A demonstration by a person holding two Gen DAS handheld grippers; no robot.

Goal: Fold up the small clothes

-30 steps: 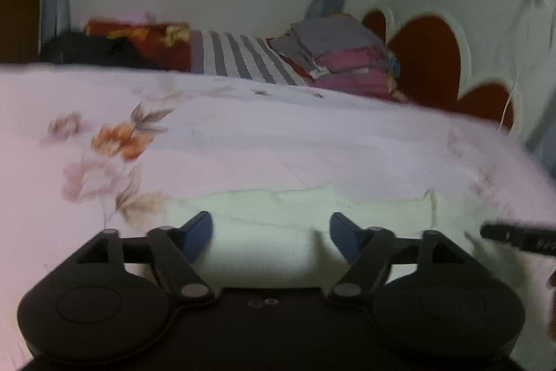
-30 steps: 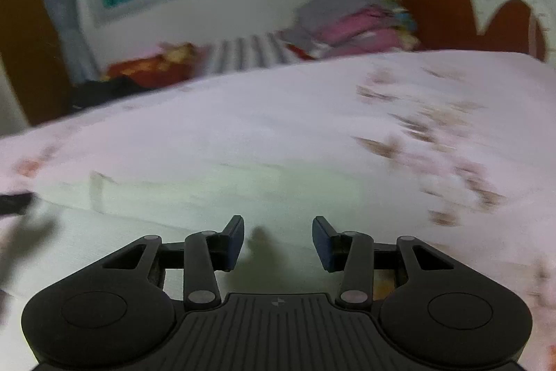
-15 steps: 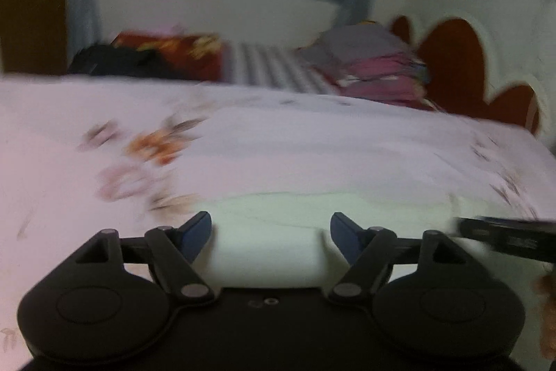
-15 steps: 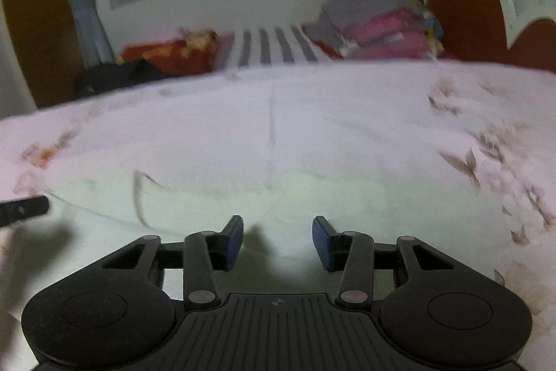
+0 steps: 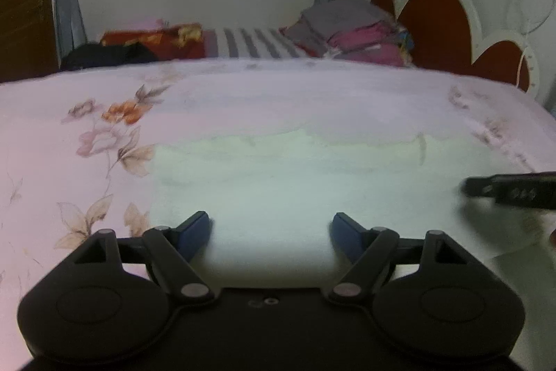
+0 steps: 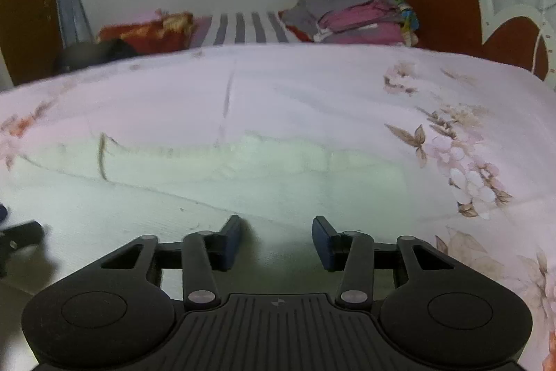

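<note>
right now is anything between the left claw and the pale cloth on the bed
Nothing visible. The left claw stands open and empty right over the near part of the pale cloth, which lies flat on the floral bedspread. The right claw, also open and empty, is off to the side, not in the way.

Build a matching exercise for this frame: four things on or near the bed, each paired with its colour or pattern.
Things:
1. garment under the grippers
2. bedsheet
3. headboard
4. folded pile's top piece

Descriptions:
A. dark red with white scalloped edging
B. grey
C. pale green-white, plain
D. pale pink with flower print

Pairs: 1-C, 2-D, 3-A, 4-B
</note>
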